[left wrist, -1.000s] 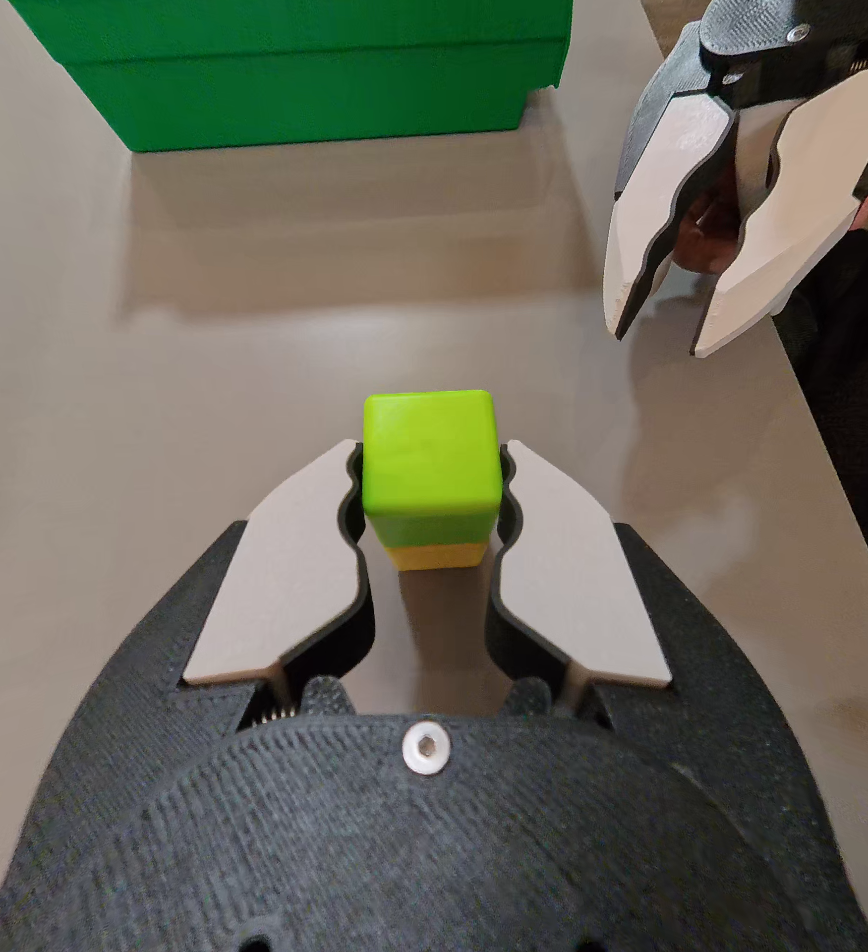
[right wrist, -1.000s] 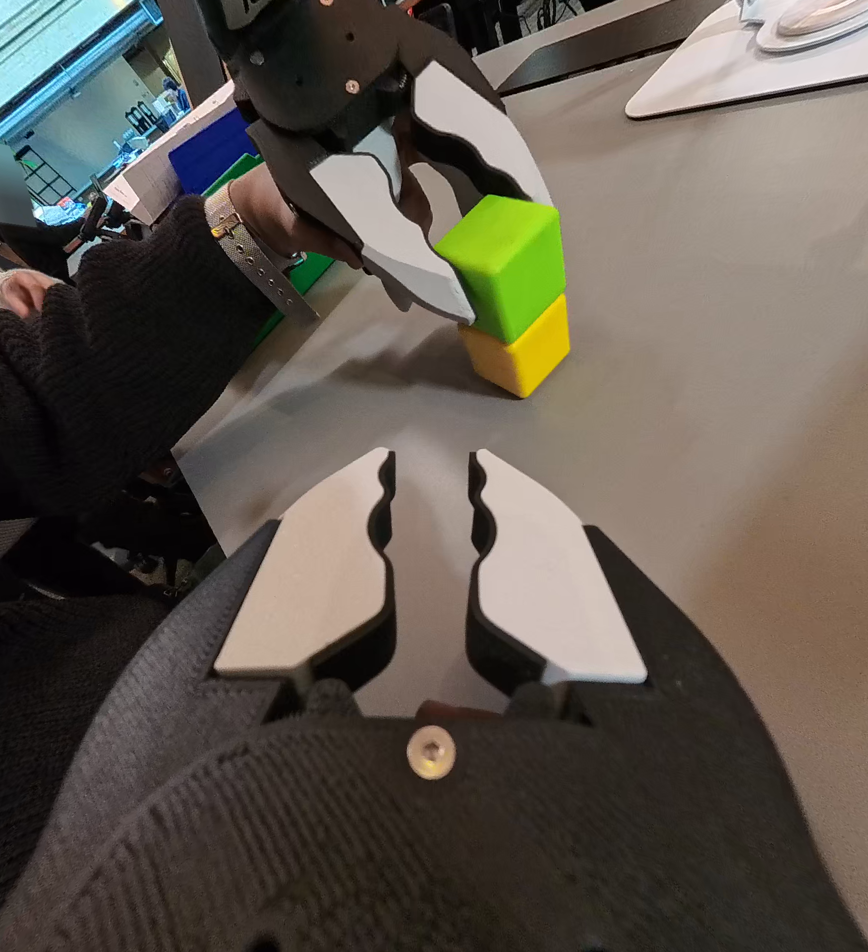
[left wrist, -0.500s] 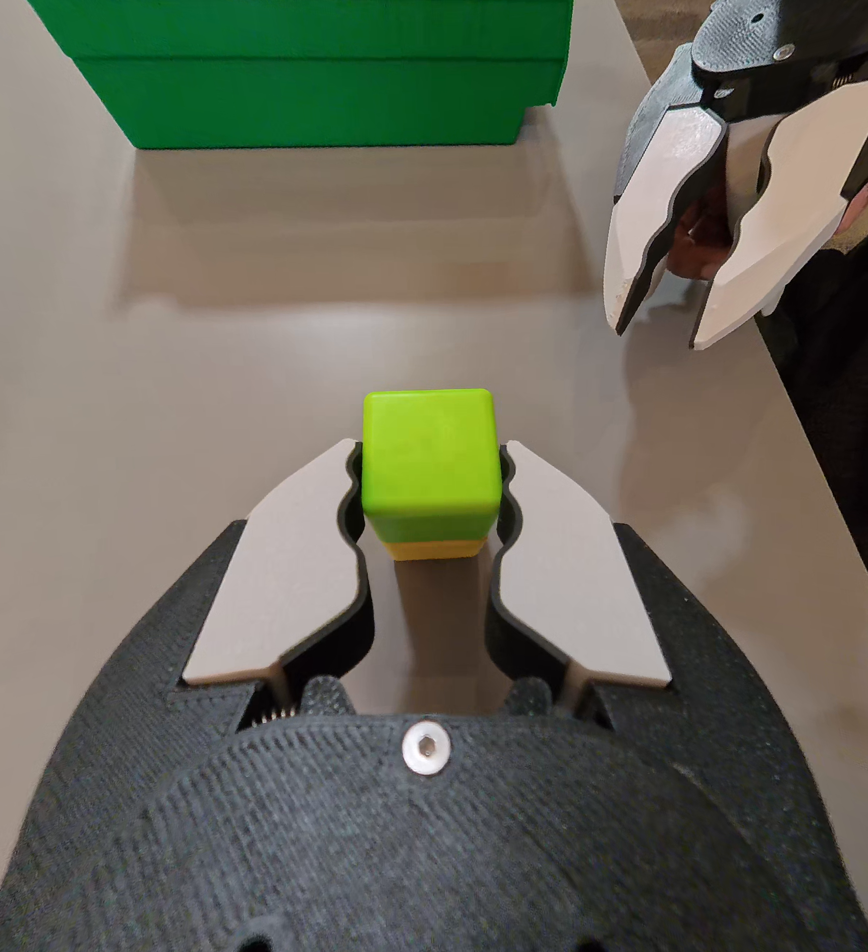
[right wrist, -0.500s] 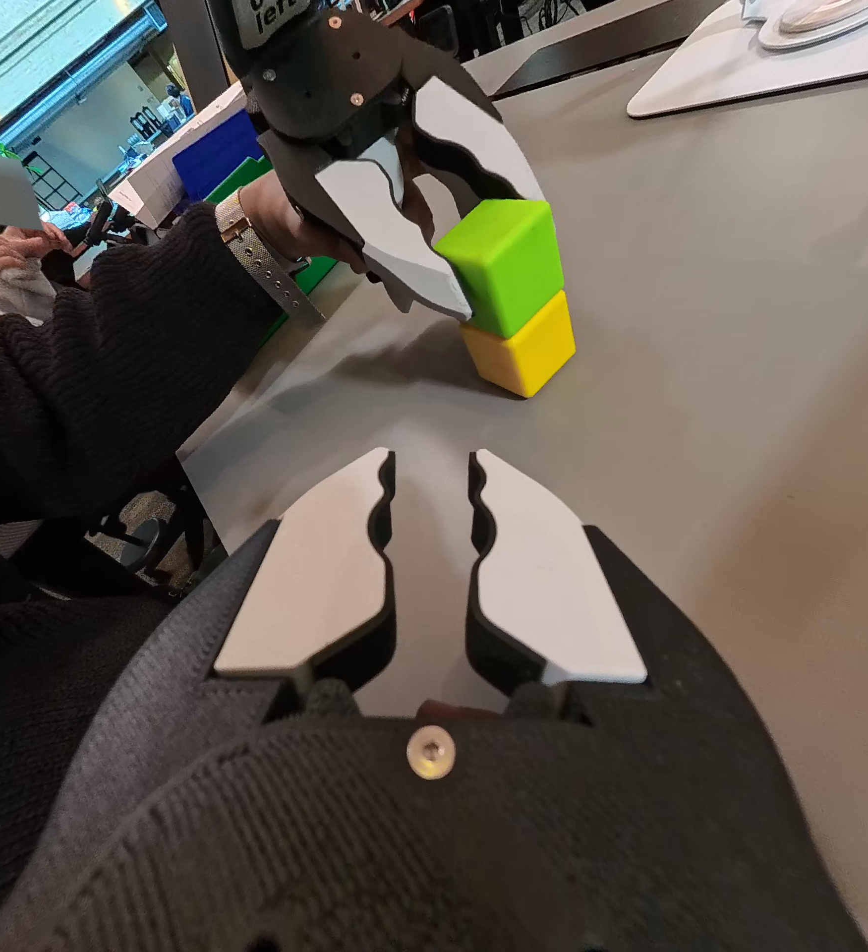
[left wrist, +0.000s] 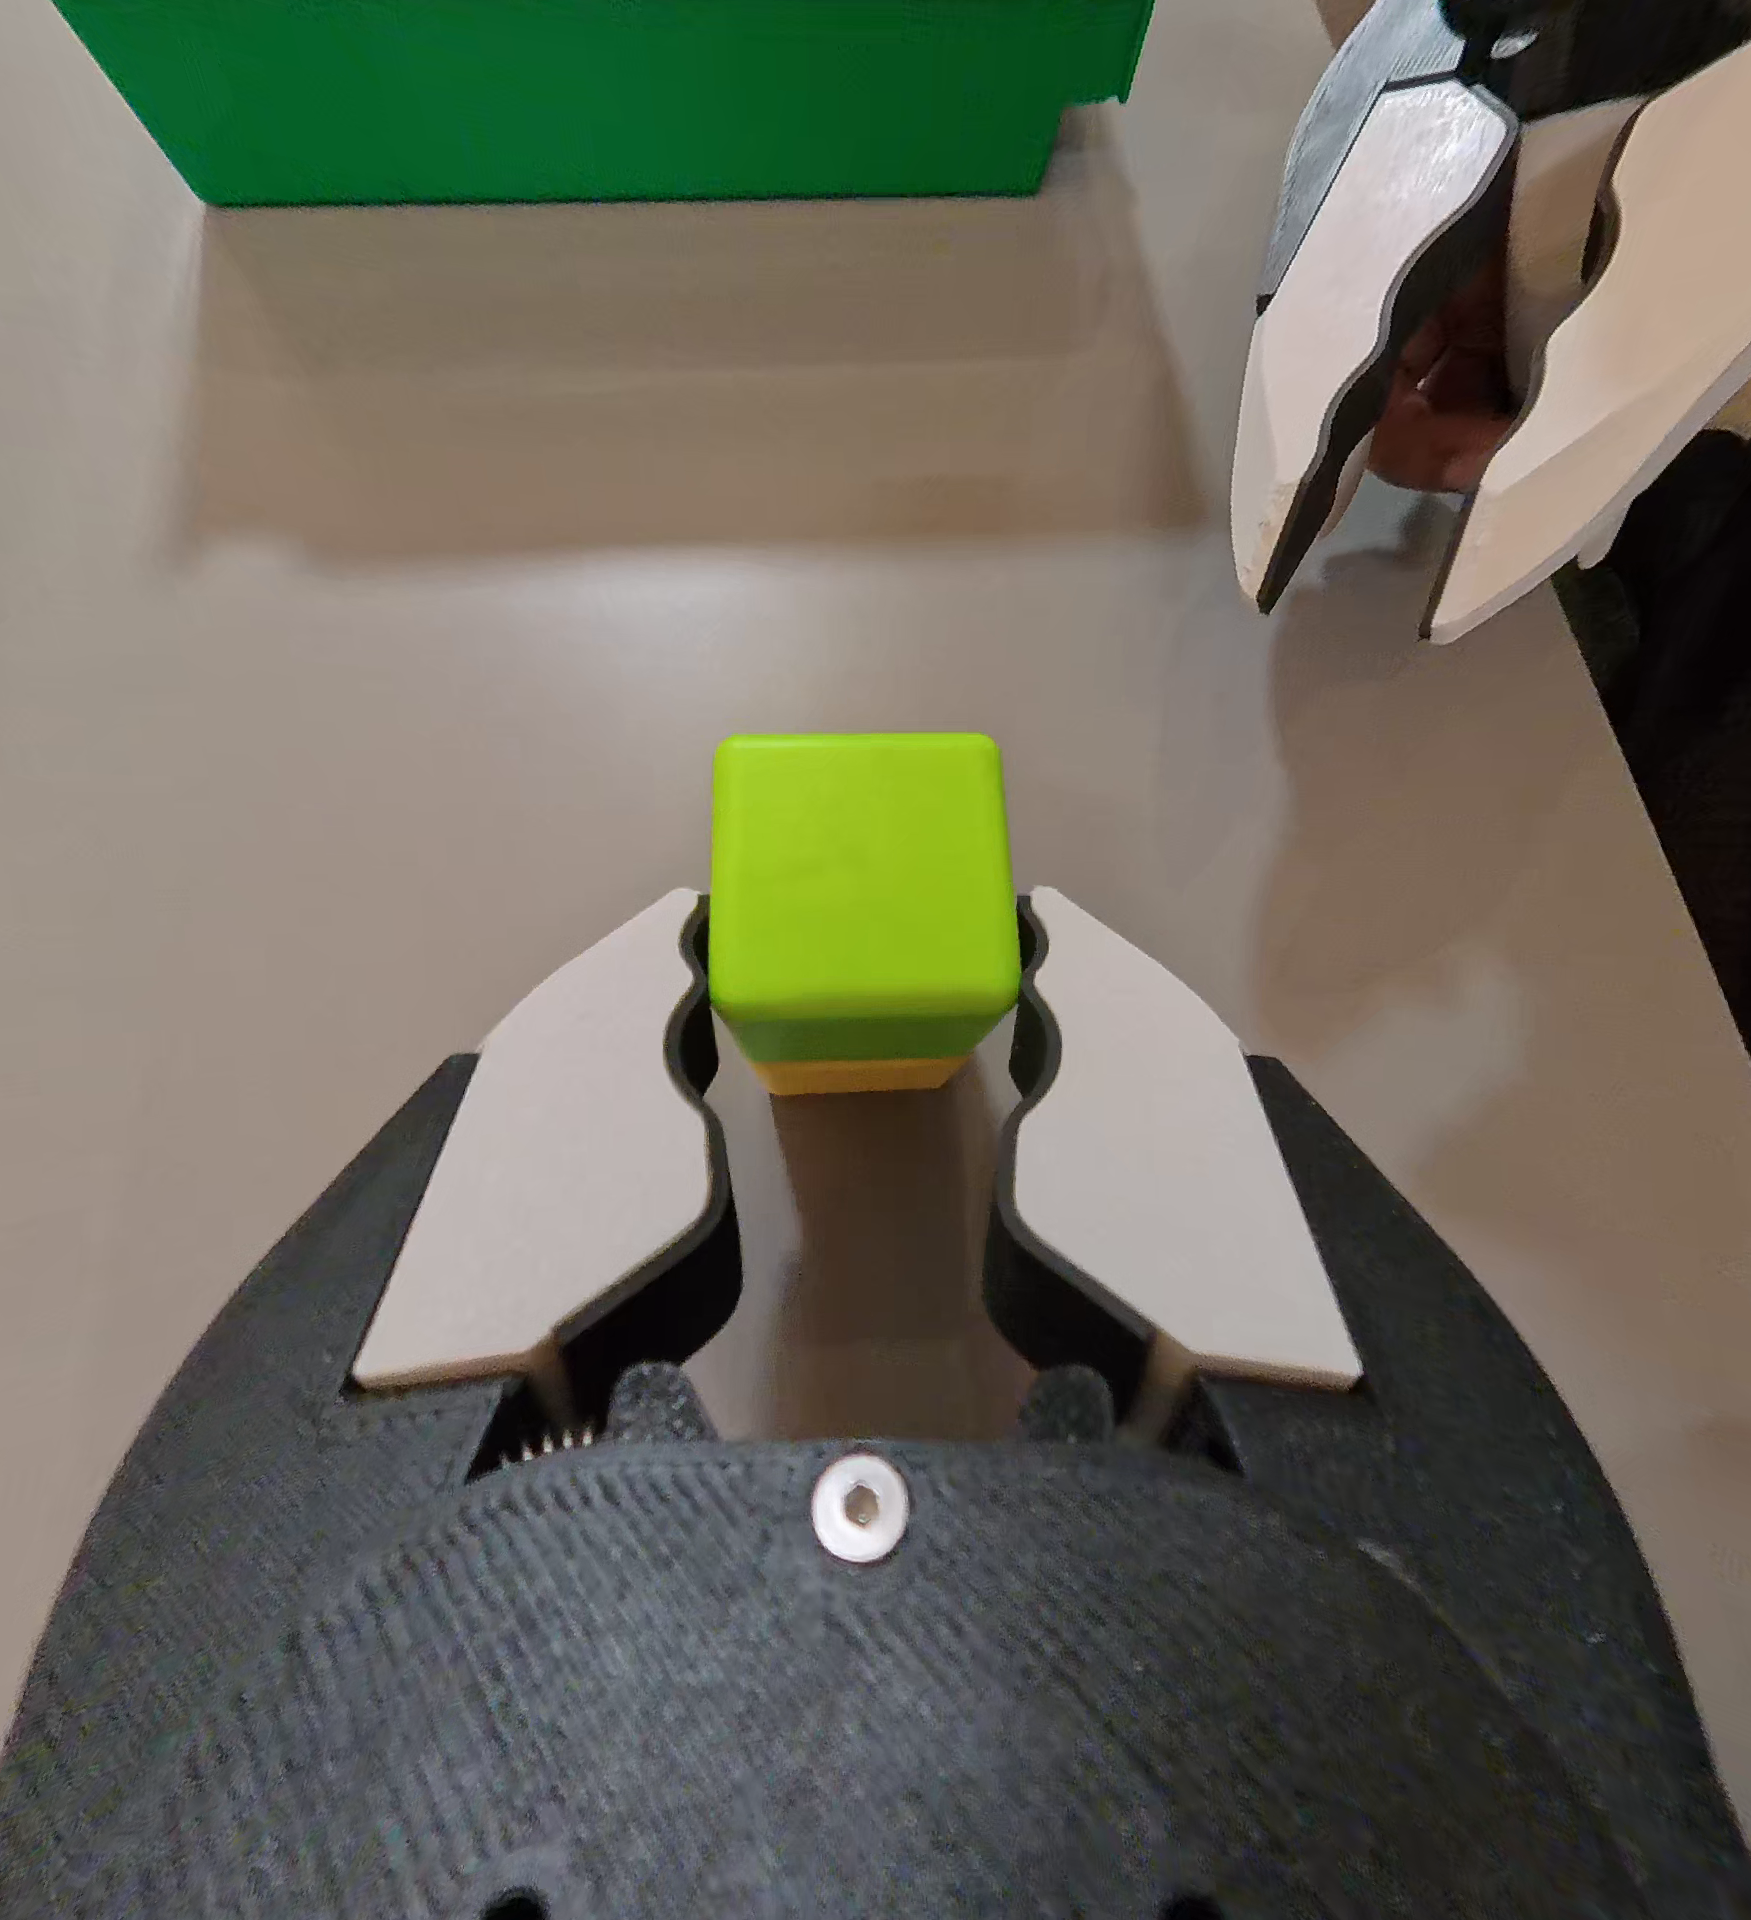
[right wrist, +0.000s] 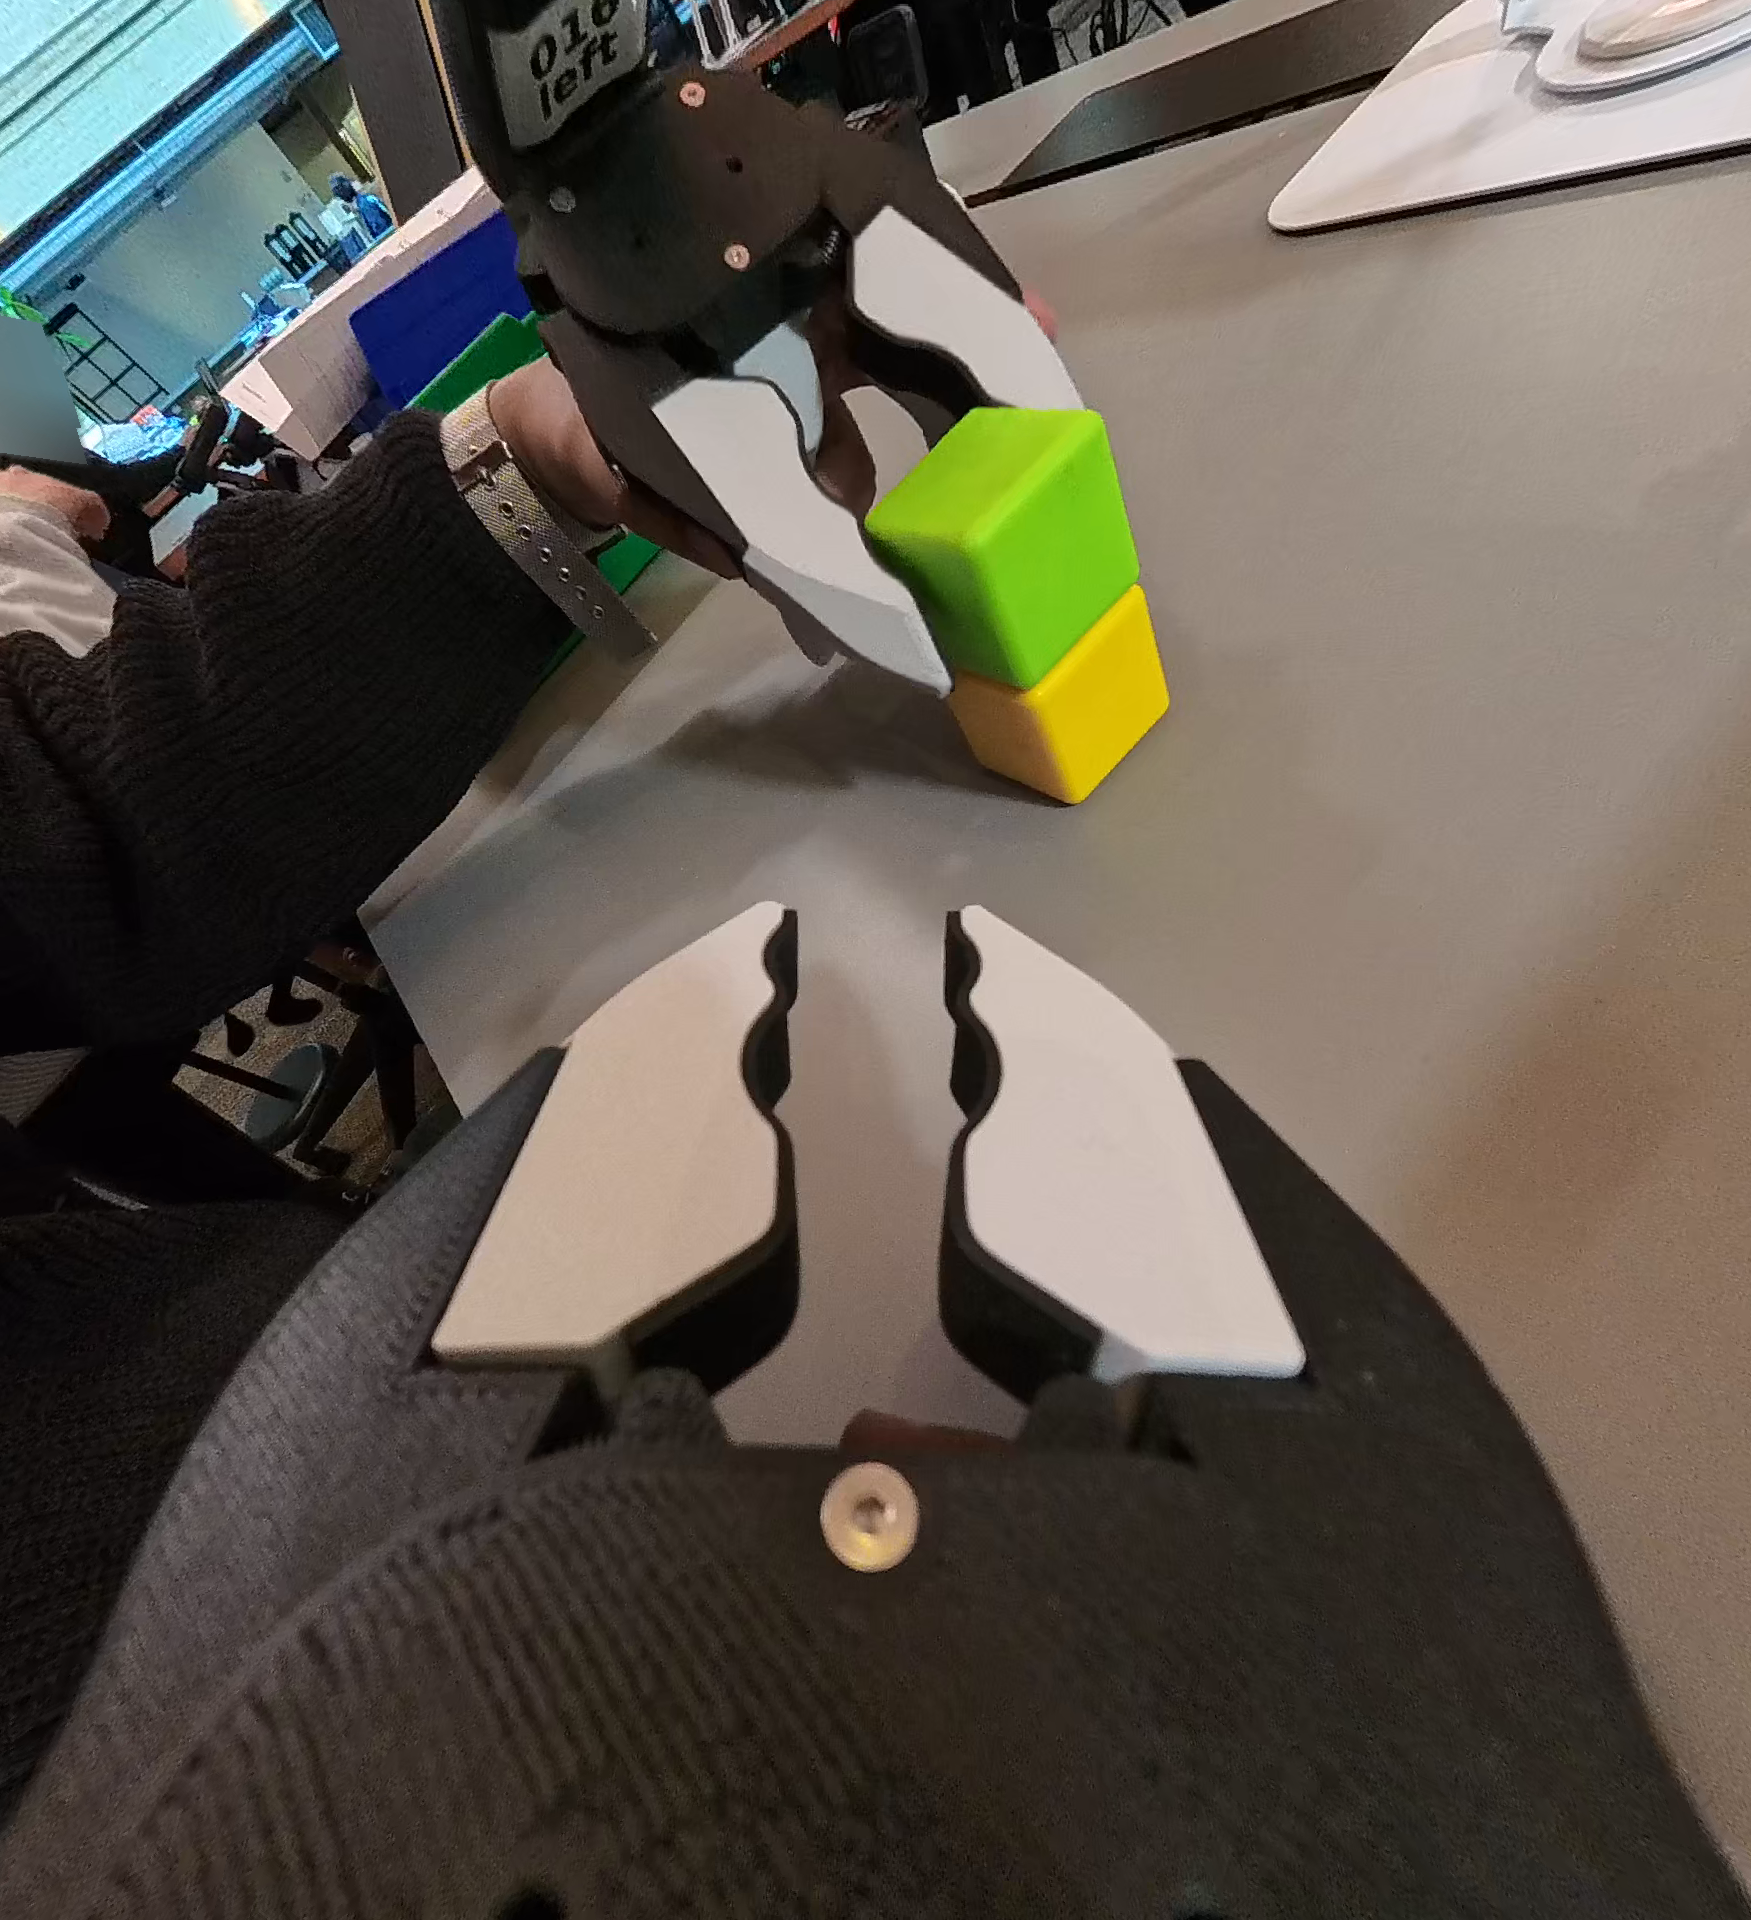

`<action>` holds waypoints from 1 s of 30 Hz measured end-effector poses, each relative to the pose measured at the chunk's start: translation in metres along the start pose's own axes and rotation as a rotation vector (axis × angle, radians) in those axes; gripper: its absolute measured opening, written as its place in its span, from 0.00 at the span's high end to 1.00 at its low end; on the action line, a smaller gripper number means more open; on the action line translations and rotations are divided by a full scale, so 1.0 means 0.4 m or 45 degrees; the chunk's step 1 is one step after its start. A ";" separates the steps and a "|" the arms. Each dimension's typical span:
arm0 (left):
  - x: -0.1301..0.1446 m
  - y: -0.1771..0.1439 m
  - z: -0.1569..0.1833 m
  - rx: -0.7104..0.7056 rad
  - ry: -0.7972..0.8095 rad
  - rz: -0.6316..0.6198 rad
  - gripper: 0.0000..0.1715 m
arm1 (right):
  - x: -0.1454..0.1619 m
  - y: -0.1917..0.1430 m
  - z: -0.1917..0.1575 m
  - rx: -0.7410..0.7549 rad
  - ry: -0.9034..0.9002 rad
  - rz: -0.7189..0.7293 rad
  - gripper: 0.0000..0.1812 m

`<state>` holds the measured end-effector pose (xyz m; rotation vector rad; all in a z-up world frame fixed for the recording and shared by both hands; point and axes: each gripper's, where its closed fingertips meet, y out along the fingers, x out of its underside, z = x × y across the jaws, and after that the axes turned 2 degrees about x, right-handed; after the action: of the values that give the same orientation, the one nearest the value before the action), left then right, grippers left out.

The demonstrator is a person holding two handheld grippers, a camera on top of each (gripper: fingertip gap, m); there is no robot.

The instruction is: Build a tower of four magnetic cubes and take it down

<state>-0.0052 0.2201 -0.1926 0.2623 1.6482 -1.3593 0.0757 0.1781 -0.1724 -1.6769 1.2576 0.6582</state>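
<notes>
Okay, left wrist view first. Green bin (left wrist: 590,94) sits at the far left-to-centre edge of the grey table (left wrist: 227,727), well apart from everything else. At centre, the left gripper (left wrist: 863,914) straddles a lime-green cube (left wrist: 860,883), one fingertip on each side. A thin dark sliver shows at each side of the cube, so the jaws look slightly spread rather than clamped. The green cube sits squarely on a yellow cube (left wrist: 855,1075), of which only a thin front strip shows here. At upper right, the right gripper (left wrist: 1354,620) hangs over the table's edge, tips pointing down, jaws parted, nothing between them.

Right wrist view, same order. At far left is a dark knit sleeve (right wrist: 175,675) with a grey watch strap (right wrist: 538,540) at the wrist. Behind it stands a blue box (right wrist: 435,312). The left gripper comes in at a downward slant, and its near finger overlaps the green cube's side; contact can't be judged from this angle. The stack stands upright, yellow on the table, green on top, edges roughly aligned. A white mat (right wrist: 1473,135) lies at the far upper right. The right gripper's own fingers sit low in the foreground, apart and empty, short of the stack.
</notes>
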 end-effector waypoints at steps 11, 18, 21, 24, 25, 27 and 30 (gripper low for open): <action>-0.002 0.003 -0.002 -0.004 -0.008 0.009 0.68 | 0.001 0.000 -0.001 -0.004 0.004 -0.001 0.85; -0.002 0.003 -0.003 -0.008 -0.014 0.003 0.68 | 0.001 0.000 -0.001 -0.004 0.003 -0.003 0.85; -0.002 0.004 -0.004 -0.014 -0.016 0.001 0.68 | 0.002 0.000 -0.001 -0.004 0.003 -0.003 0.85; -0.003 0.003 -0.005 -0.017 -0.018 -0.002 0.68 | 0.002 0.000 -0.001 -0.004 0.002 -0.003 0.85; -0.003 0.003 -0.006 -0.018 -0.018 -0.002 0.68 | 0.002 0.000 -0.001 -0.004 0.002 -0.003 0.85; -0.003 0.004 -0.006 -0.019 -0.020 -0.003 0.68 | 0.002 0.001 -0.001 -0.004 0.002 -0.004 0.85; -0.003 0.003 -0.006 -0.020 -0.019 -0.005 0.68 | 0.002 0.000 -0.001 -0.004 0.002 -0.004 0.85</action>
<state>-0.0051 0.2230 -0.1928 0.2391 1.6468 -1.3480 0.0759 0.1773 -0.1731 -1.6822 1.2553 0.6569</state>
